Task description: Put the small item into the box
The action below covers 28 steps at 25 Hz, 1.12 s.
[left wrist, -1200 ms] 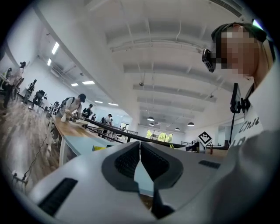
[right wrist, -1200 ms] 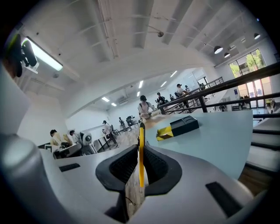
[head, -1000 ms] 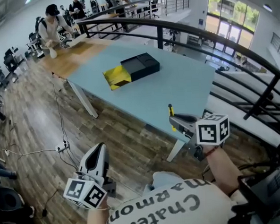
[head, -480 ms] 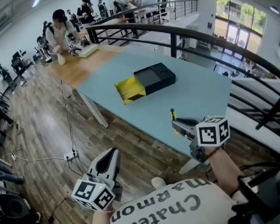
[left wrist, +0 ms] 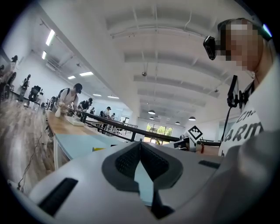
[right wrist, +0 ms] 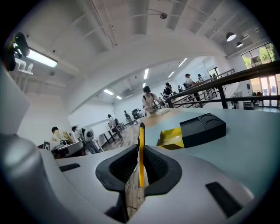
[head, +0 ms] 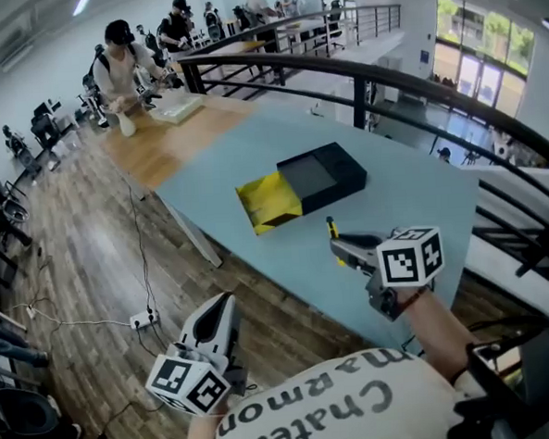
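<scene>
Widest in view: pale blue counter (head: 399, 206). Near its middle, black box (head: 320, 176), with a yellow part (head: 269, 203) jutting out toward the left edge. Cannot tell whether that part is a drawer or a flap.

Above the near edge, right claw (head: 335, 242), clamped narrow on the item and pointed across the counter at the box. Off the counter altogether, low over the wood floor (head: 82, 253), left claw (head: 226, 308), tips pinched together with nothing between them.

Smallest of all: thin yellow item (right wrist: 141, 151), standing upright between the right claw's pads and poking out past the tips. Well apart from the box, with open counter between.

Judging by this: pickup done, item firmly in hand, carry only at its start. Left to do: reach over the counter to the box, line the strip up with an opening, lower it in, then spread the pads and let go. Nothing visible inside the box so far, though its interior shows too small to be sure.
</scene>
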Each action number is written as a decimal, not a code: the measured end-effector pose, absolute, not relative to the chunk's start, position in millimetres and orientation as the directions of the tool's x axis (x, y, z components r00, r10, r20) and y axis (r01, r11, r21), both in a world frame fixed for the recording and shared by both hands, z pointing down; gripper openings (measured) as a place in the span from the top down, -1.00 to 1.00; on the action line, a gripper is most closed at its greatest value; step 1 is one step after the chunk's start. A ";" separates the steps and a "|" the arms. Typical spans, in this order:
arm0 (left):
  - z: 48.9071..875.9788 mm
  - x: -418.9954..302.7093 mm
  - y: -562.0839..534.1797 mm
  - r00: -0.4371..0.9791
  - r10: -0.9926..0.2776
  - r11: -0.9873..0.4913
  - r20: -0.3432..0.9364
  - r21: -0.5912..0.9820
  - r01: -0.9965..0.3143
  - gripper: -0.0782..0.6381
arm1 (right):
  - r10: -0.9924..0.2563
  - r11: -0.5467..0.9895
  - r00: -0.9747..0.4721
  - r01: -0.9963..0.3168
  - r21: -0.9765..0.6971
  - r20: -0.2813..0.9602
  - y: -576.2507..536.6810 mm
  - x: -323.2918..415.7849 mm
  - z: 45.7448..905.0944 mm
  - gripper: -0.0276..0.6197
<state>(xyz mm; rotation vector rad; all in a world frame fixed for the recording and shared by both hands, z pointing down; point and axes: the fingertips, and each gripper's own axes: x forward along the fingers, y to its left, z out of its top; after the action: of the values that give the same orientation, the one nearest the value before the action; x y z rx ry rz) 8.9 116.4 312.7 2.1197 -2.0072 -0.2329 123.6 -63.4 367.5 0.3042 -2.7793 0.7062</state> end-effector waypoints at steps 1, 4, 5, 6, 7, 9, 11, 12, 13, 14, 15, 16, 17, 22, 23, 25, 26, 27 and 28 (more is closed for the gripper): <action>313.7 6.3 112.2 0.056 -0.998 -0.047 0.027 0.267 -0.963 0.77 | -0.130 0.859 -0.945 -0.258 -0.442 0.300 -67.3 119.4 369.7 0.72; 319.3 -0.2 103.4 0.045 -0.998 -0.031 0.043 0.277 -0.960 0.77 | -0.111 0.853 -0.943 -0.251 -0.457 0.313 -74.9 109.9 375.8 0.72; 321.2 -2.2 101.7 0.043 -0.998 -0.027 0.052 0.280 -0.960 0.77 | -0.105 0.851 -0.943 -0.250 -0.462 0.316 -76.4 107.1 377.3 0.72; 323.1 -4.0 100.2 0.043 -0.997 -0.024 0.061 0.282 -0.959 0.77 | -0.099 0.848 -0.942 -0.248 -0.468 0.320 -77.7 104.3 379.3 0.72; 325.2 -5.9 98.9 0.042 -0.997 -0.020 0.069 0.283 -0.959 0.77 | -0.094 0.845 -0.941 -0.247 -0.474 0.324 -79.0 101.4 381.9 0.72; 330.5 -11.1 96.2 0.038 -0.996 -0.012 0.085 0.286 -0.958 0.77 | -0.082 0.838 -0.940 -0.244 -0.487 0.330 -81.8 93.9 388.2 0.72; 337.0 -17.6 92.1 0.035 -0.995 -0.004 0.098 0.292 -0.956 0.77 | -0.068 0.833 -0.940 -0.238 -0.499 0.334 -84.3 84.4 395.0 0.72; 340.4 -20.7 89.5 0.034 -0.994 -0.002 0.103 0.298 -0.955 0.77 | -0.062 0.831 -0.939 -0.236 -0.504 0.339 -85.5 80.0 398.9 0.72; 343.6 -23.5 86.5 0.036 -0.993 -0.002 0.108 0.305 -0.952 0.77 | -0.056 0.829 -0.937 -0.236 -0.507 0.345 -86.8 76.4 402.7 0.72; 346.4 -26.1 83.2 0.040 -0.993 -0.003 0.111 0.312 -0.950 0.77 | -0.053 0.827 -0.935 -0.238 -0.509 0.351 -88.6 73.3 406.2 0.72; 348.5 -28.9 79.3 0.046 -0.993 -0.008 0.113 0.317 -0.949 0.77 | -0.052 0.825 -0.933 -0.241 -0.512 0.356 -91.4 70.5 409.6 0.72; 350.1 -32.0 74.8 0.051 -0.992 -0.013 0.113 0.319 -0.948 0.77 | -0.052 0.822 -0.931 -0.245 -0.515 0.360 -95.0 67.6 412.8 0.72; 351.7 -35.7 69.6 0.057 -0.992 -0.018 0.113 0.319 -0.948 0.77 | -0.055 0.818 -0.930 -0.251 -0.517 0.364 -99.2 64.6 415.4 0.72; 358.9 -53.7 36.2 0.108 -0.987 -0.061 0.122 0.342 -0.938 0.77 | -0.081 0.799 -0.923 -0.286 -0.529 0.377 -117.8 53.7 421.4 0.72; 357.6 -57.0 29.0 0.123 -0.985 -0.075 0.123 0.341 -0.937 0.77 | -0.090 0.796 -0.919 -0.299 -0.527 0.385 -122.4 53.0 422.6 0.72; 353.2 -65.9 15.5 0.146 -0.982 -0.098 0.121 0.335 -0.937 0.77 | -0.111 0.784 -0.910 -0.327 -0.529 0.399 -133.5 49.9 425.0 0.72; 352.0 -71.6 9.4 0.154 -0.981 -0.107 0.120 0.334 -0.937 0.77 | -0.119 0.774 -0.909 -0.338 -0.535 0.400 -138.9 46.4 426.0 0.72; 352.6 -78.2 3.6 0.162 -0.979 -0.113 0.122 0.335 -0.935 0.77 | -0.126 0.765 -0.909 -0.345 -0.544 0.398 -143.5 41.7 426.8 0.72; 354.9 -85.1 -2.3 0.170 -0.977 -0.118 0.127 0.339 -0.933 0.77 | -0.133 0.756 -0.909 -0.351 -0.552 0.395 -147.6 36.9 428.2 0.72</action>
<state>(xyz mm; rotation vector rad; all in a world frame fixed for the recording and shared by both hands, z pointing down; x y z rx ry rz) -85.1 -2.3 354.9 2.1134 -1.8187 -0.1806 36.9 -147.6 428.2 0.3729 -2.6220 0.9198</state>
